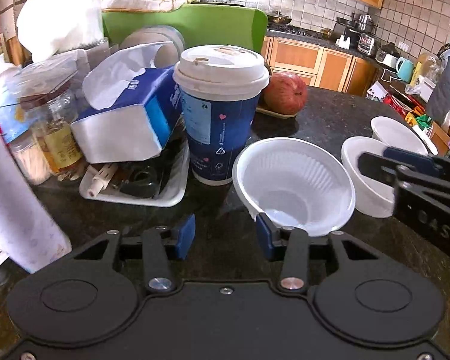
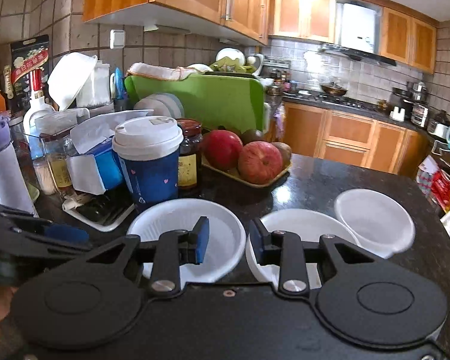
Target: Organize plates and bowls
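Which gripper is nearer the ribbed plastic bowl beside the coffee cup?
Left. The left gripper has one finger at the ribbed bowl's near rim, open. The right gripper hangs between it and the middle bowl.

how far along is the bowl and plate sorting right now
Nothing looks stacked yet. Three white bowls sit on the dark counter: a ribbed bowl, a middle bowl beside it, and a far bowl overlapping the middle bowl's rim. Neither gripper holds anything: the left gripper is open near the ribbed bowl's rim, the right gripper open above the gap between two bowls. All the gathering remains.
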`<state>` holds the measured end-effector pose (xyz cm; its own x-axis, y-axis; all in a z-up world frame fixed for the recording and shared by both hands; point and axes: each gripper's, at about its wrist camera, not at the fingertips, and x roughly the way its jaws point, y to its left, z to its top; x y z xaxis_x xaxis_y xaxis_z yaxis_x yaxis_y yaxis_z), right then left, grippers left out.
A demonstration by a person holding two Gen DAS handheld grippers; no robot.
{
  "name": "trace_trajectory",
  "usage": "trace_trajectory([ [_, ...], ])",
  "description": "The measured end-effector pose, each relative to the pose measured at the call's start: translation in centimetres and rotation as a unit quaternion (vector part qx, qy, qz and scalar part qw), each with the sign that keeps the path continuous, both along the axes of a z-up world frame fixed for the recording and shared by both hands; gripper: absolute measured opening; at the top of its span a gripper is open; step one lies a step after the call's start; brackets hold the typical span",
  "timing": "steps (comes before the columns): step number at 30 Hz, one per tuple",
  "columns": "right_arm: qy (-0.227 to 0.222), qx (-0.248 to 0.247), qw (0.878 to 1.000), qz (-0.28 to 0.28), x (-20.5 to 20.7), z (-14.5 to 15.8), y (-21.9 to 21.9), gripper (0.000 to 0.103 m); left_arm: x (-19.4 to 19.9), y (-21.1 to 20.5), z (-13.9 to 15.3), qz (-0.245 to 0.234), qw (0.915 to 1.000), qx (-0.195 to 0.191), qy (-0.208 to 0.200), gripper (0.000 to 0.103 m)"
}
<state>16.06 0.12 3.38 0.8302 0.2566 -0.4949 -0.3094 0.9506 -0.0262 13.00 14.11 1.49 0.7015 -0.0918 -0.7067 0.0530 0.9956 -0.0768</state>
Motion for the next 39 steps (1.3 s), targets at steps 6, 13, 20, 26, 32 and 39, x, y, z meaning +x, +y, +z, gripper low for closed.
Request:
trace_trajectory([
  [6,0.011,-0.026,0.999,0.021,3.8,-1.1,0.9,0.031,2.0,0.1,-0.7,0.006,0.9996,-0.015,0.023,0.050],
  [13,0.021,-0.033,0.999,0.039,6.9,-1.7,1.2,0.031,2.2,1.1,-0.3,0.017,0.9991,-0.030,0.025,0.050],
  [20,0.039,-0.035,0.998,0.021,8.6,-0.8,0.3,0.031,1.8,1.3,0.8,0.014,0.9991,-0.039,0.012,0.050],
  [26,0.015,-0.058,0.998,-0.012,6.8,1.3,-4.1,0.031,1.5,-0.1,1.9,-0.013,0.9990,-0.043,-0.001,0.050],
  [32,0.027,-0.049,0.996,-0.068,4.4,1.4,-9.4,0.031,1.5,-3.2,2.2,-0.045,0.9983,-0.035,-0.009,0.050],
  [39,0.053,-0.030,0.995,-0.078,2.7,0.2,-12.1,0.030,2.5,-7.0,2.7,-0.081,0.9964,-0.015,-0.018,0.050],
])
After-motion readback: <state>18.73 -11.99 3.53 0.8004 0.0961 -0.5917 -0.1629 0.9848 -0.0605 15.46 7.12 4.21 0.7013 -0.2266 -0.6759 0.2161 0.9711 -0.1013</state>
